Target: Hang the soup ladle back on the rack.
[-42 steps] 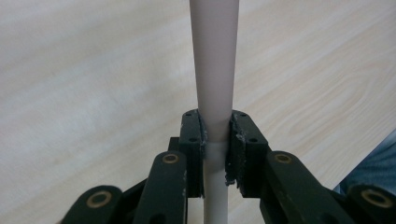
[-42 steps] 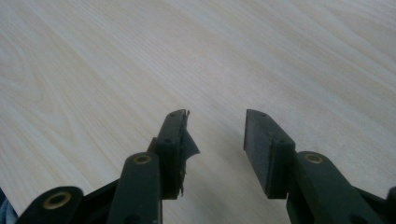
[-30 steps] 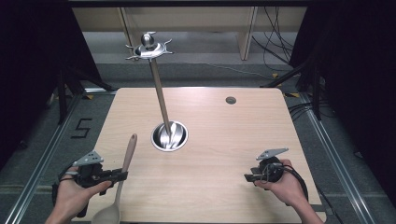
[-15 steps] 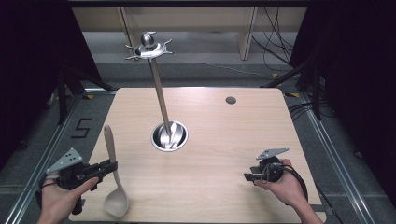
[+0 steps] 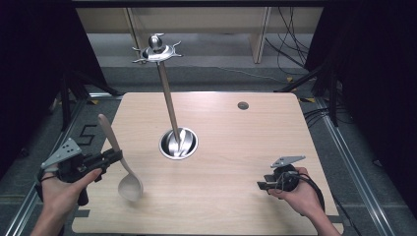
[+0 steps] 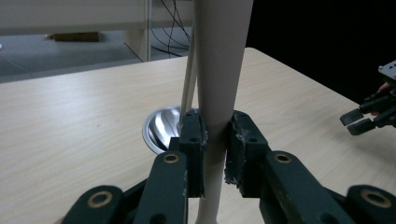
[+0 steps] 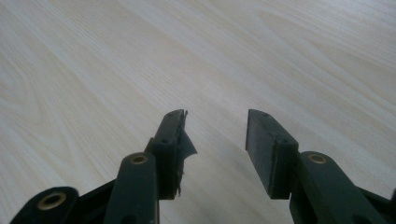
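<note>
My left gripper (image 5: 112, 157) at the table's front left is shut on the handle of a pale wooden ladle (image 5: 118, 157). The ladle's bowl hangs down just above the tabletop and its handle tip points up and back. In the left gripper view the black pads (image 6: 192, 140) clamp the ladle handle (image 6: 220, 84) between them. A metal utensil stand (image 5: 167, 101) rises from a round steel base (image 5: 178, 143) at the table's centre, with a hook ring on top. My right gripper (image 5: 263, 182) hovers open over the front right; nothing sits between its fingers (image 7: 173, 135).
The light wooden table (image 5: 255, 142) has a small dark round hole (image 5: 243, 105) near its back right. The other gripper (image 6: 369, 116) appears at the far right of the left gripper view. Cables and dark stands lie on the floor behind and beside the table.
My left gripper has swung the ladle round: the bowl, low at the table's front edge before, has moved right and the handle now leans up and left. The right gripper has not moved.
</note>
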### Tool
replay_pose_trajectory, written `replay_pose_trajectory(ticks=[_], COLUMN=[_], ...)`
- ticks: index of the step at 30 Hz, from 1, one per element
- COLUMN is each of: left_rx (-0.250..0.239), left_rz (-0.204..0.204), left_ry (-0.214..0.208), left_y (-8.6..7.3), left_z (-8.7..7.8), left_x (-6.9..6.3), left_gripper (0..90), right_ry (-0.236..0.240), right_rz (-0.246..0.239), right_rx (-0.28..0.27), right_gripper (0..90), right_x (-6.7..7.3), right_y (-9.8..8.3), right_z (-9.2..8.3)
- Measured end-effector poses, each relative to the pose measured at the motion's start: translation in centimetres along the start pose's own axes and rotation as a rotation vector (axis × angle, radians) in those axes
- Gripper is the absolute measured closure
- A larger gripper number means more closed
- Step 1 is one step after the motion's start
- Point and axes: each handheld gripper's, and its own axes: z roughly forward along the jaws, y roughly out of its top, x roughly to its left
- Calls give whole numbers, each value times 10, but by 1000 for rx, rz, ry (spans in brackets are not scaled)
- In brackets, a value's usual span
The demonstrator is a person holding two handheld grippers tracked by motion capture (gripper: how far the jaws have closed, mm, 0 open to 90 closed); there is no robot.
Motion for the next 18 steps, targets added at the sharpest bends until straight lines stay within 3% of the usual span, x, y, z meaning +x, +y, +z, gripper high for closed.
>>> replay_pose_trajectory(ticks=[2, 4, 5, 8, 13, 15, 18], left_rx=[8, 1, 17, 18, 14, 4, 13], left_rz=[27, 19, 37, 34, 47, 76, 73], left_ry=[-4, -7, -11, -8, -10, -26, -26], left_y=[5, 6, 8, 12, 19, 24, 27], left_z=[2, 3, 2, 3, 6, 9, 10], left_x=[4, 5, 7, 10, 14, 18, 20], left_gripper=[758, 758, 758, 758, 758, 758, 757], right_ry=[7, -5, -2, -6, -10, -12, -12], right_rz=[20, -1, 3, 36, 40, 39, 36], right_rx=[8, 18, 15, 31, 15, 12, 10], right_gripper=[578, 578, 578, 574, 570, 568, 565], right_x=[1, -1, -1, 2, 2, 2, 2], right_y=[0, 0, 0, 1, 0, 0, 0], right_z=[-2, -2, -2, -4, -2, -2, -3])
